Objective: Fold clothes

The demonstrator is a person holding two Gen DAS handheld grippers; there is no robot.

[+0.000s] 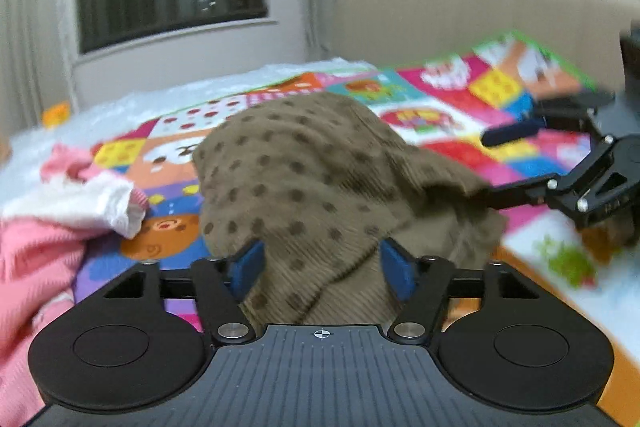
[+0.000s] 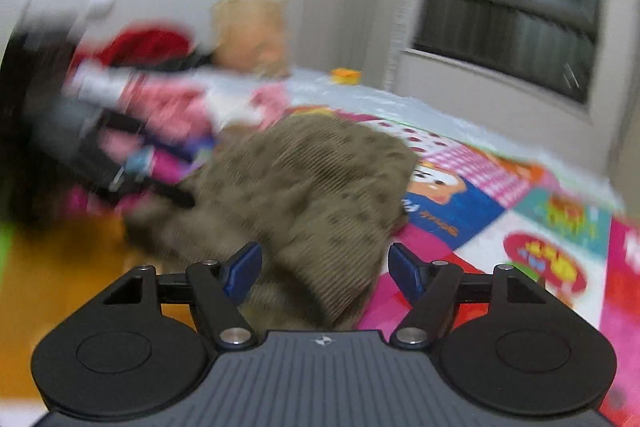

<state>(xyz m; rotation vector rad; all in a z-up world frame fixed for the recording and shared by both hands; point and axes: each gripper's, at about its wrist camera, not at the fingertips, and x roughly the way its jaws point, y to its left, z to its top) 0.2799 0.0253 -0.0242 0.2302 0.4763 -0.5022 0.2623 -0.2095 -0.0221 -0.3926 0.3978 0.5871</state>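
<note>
Lying bunched on the colourful play mat [image 1: 440,95], the brown dotted garment [image 1: 304,179] passes between the left tongs [image 1: 322,263], whose blue pads stand apart without pinching it. Right tongs [image 2: 324,267] stand parted over the cloth's edge, gripping nothing. Pink clothes [image 1: 36,251] lie beside.

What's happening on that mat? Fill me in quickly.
A person is folding clothes with two handheld grippers. A brown spotted garment lies bunched on the colourful play mat. Its cloth sits between the blue pads of the left gripper, jaws wide; whether they pinch it is unclear. The right gripper stands open over the garment's edge. Pink clothes wait beside it. Both views are blurred.
</note>
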